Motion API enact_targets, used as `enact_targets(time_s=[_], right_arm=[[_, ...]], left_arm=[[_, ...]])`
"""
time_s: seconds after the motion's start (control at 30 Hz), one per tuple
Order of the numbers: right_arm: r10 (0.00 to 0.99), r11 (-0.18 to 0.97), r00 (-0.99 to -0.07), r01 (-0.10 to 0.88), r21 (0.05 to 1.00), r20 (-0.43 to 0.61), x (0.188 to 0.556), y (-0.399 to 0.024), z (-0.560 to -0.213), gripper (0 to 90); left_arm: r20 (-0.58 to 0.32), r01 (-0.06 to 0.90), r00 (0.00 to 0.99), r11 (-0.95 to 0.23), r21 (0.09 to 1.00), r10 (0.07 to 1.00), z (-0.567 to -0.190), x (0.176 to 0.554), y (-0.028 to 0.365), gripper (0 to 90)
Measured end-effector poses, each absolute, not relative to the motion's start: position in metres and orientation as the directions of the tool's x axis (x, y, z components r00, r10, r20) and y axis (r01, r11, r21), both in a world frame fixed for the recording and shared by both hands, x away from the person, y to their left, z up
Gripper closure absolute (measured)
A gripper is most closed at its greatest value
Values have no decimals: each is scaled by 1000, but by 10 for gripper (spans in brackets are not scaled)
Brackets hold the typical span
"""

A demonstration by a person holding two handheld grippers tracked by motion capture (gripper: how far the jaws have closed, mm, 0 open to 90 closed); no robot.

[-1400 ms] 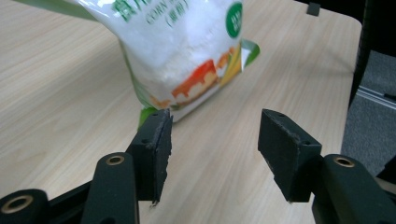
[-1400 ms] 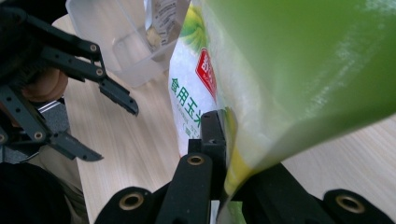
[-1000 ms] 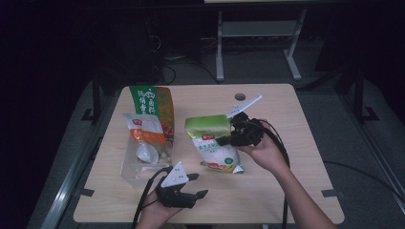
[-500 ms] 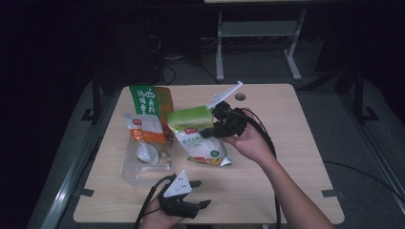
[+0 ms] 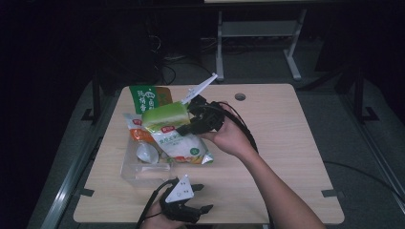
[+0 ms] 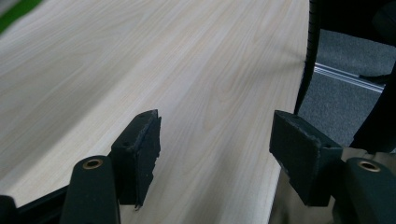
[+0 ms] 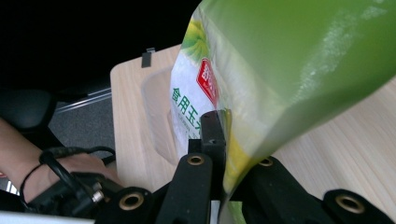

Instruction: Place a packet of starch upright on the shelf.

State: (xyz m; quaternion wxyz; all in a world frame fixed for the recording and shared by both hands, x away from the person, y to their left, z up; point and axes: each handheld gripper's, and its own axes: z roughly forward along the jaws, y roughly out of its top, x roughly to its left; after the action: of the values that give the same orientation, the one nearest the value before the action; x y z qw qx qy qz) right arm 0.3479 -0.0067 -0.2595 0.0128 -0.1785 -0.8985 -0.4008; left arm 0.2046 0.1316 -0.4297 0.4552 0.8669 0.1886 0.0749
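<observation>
My right gripper (image 5: 185, 128) is shut on the edge of a green-and-white food pouch (image 5: 177, 140) and holds it tilted in the air above the left half of the table. In the right gripper view both jaws pinch the pouch's seam (image 7: 224, 144), and the pouch (image 7: 289, 65) hangs close to the camera. My left gripper (image 5: 205, 198) rests low at the table's front edge. Its jaws have just been opening and stand open over bare wood (image 6: 215, 154), with nothing between them.
A clear plastic tray (image 5: 131, 171) lies at the left under the pouch, with an orange-and-white packet (image 5: 137, 135) in it. A green-and-orange bag (image 5: 149, 97) is behind it. The table (image 5: 286, 143) has a cable hole (image 5: 240, 97) at the back.
My right gripper has carried the pouch up and to the left, over the clear tray. The left gripper has stayed at the front edge with its jaws a little wider.
</observation>
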Motion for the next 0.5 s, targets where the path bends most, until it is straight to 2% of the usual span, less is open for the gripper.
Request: enact_targets(time_s=[0.5], right_arm=[[229, 626, -957, 286, 725, 179, 353, 38, -261, 900]], left_arm=[[-51, 262, 919, -507, 821, 391, -431, 202, 131, 324]])
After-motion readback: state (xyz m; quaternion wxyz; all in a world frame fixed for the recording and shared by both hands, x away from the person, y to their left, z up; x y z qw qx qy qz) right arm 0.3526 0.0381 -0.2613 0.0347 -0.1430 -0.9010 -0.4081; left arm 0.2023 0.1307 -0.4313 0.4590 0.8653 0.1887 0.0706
